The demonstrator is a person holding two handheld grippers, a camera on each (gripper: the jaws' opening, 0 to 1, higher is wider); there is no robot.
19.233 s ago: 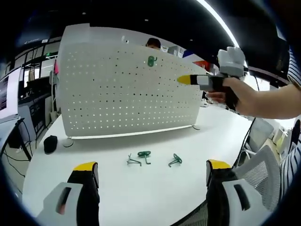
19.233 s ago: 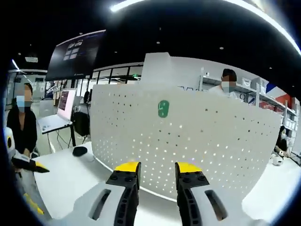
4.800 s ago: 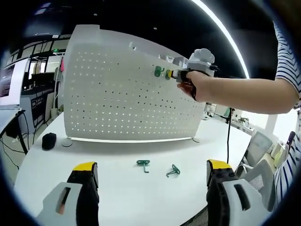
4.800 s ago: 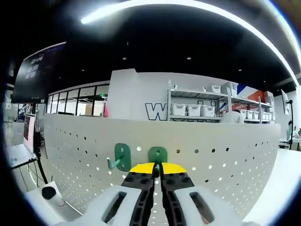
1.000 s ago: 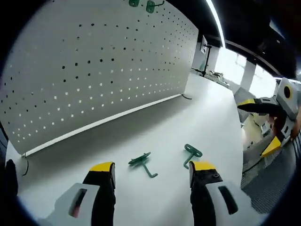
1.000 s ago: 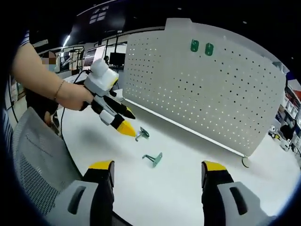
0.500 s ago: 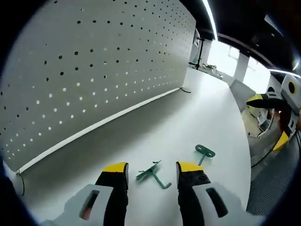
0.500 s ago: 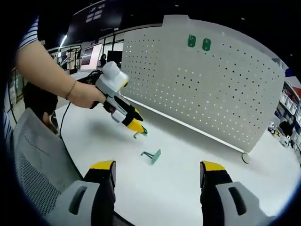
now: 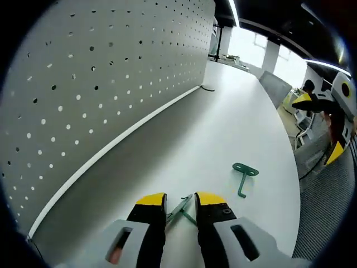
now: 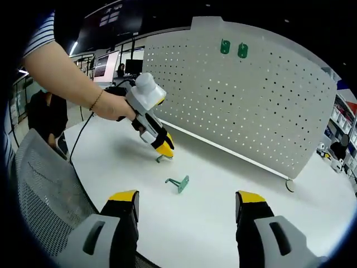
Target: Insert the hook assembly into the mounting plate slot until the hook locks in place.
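Step in hand: pickup of a 3rd hook. In the left gripper view, lower centre, the left hand-held gripper point(image 9: 181, 199) is seen w/ jaws narrowed around a small green metal hook point(image 9: 179, 209) lying on the white desk point(image 9: 234, 117); contact can't be confirmed. A second loose green hook point(image 9: 243, 176) lies to the right, apart. In the right gripper view, the right hand-held gripper point(image 10: 187, 196) is held wide, empty, bottom of frame. Two green hooks point(image 10: 233, 48) are already seated, top centre of the white perforated mounting plate point(image 10: 251, 106). Next, as judged: jaws to be closed fully on the hook, which is then lifted and aligned w/ a free slot.
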